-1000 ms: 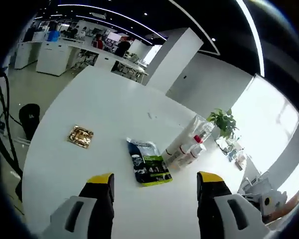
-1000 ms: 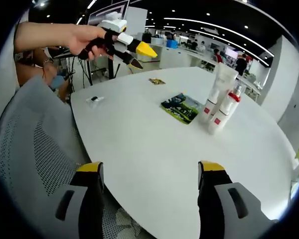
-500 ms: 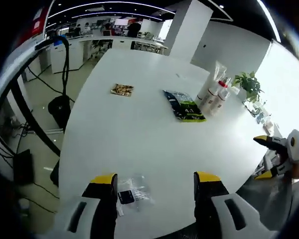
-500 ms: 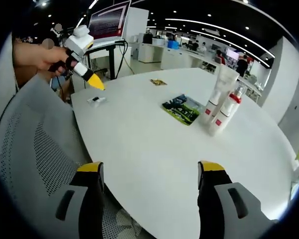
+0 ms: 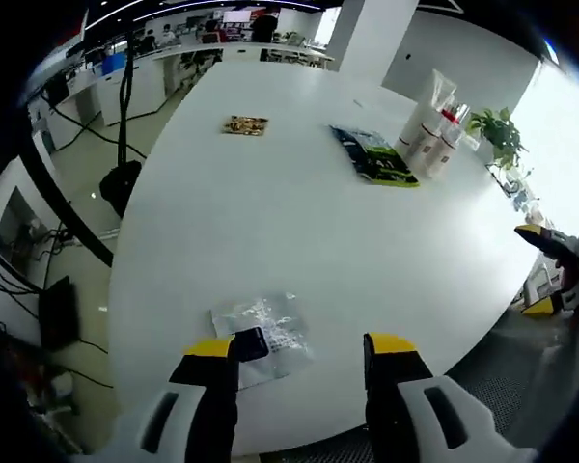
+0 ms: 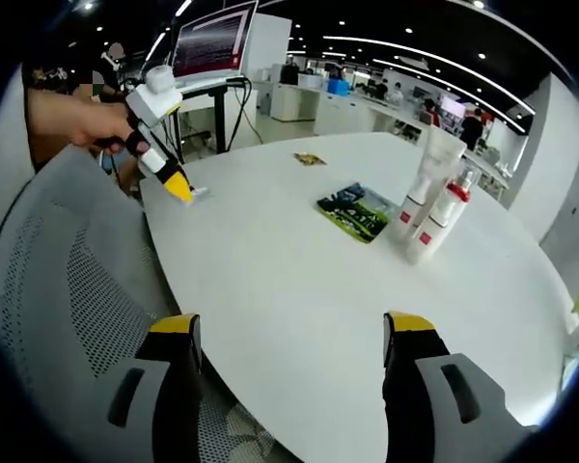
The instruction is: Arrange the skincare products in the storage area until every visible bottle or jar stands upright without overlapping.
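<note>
**A:** Start with the left gripper view. What have you got in front of you?

**B:** Your left hand-held gripper sits low over the near edge of the white desk, jaws spread wide and holding nothing. A small clear packet with a dark label lies flat just ahead, its near edge between the yellow tips. Far across the desk, the bottles stand upright, bunched tight, with a green pouch lying flat just beside them and a gold packet well apart. Your right hand-held gripper shows at the right edge, off the desk.

**A:** And the right gripper view?

**B:** Your right hand-held gripper hangs wide and empty over the desk edge, above a grey mesh chair. The bottles stand in a close cluster, well out of reach; whether they touch one another you cannot tell. The green pouch lies flat beside them. At the left, your hand tips the left hand-held gripper down onto the small packet.

**A:** So which step is this?

**B:** Likely picking up the stray packet. You need to drop the left tips astride it, close gently on its thin edge, then carry it toward the cluster. After that, the bottles probably want spacing out.
</note>
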Available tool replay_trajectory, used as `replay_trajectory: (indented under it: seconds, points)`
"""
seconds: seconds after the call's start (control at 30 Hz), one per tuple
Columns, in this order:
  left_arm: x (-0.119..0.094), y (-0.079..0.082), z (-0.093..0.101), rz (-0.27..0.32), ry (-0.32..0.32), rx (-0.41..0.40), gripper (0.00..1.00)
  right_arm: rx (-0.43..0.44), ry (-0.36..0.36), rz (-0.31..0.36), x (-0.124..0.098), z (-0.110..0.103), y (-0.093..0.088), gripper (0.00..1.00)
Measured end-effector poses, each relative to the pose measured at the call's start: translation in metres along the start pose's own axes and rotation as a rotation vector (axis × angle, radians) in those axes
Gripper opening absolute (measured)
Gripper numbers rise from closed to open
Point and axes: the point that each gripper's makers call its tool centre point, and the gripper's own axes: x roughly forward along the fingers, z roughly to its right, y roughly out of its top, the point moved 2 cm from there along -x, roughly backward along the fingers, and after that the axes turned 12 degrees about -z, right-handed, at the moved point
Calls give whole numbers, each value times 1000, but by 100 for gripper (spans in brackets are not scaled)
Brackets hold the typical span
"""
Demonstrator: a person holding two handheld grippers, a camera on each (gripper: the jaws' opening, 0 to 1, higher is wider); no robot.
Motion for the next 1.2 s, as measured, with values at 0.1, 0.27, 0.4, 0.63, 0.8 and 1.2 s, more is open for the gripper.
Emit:
replay_trajectory:
  seconds: [0.1, 0.27, 0.4, 0.63, 0.8, 1.2]
  points:
    - [3, -1, -2, -4, 8, 7, 52, -1, 1, 0, 0, 0, 0, 73]
    - [1, 5, 3, 17, 1, 91, 52, 2, 2, -3, 0, 0, -1, 73]
    - [-4, 8, -3, 52, 45, 81, 52, -2, 1, -5, 0, -1, -1, 73]
    - [1, 6, -16, 36, 81, 11, 57, -6, 6, -9, 1, -2, -1, 72]
    - [9, 9, -5, 40, 82, 38, 56, -3, -1, -6, 0, 0, -1, 72]
    - [12, 10, 0, -19, 103, 265, 52, -3, -4, -8, 0, 0, -2, 71]
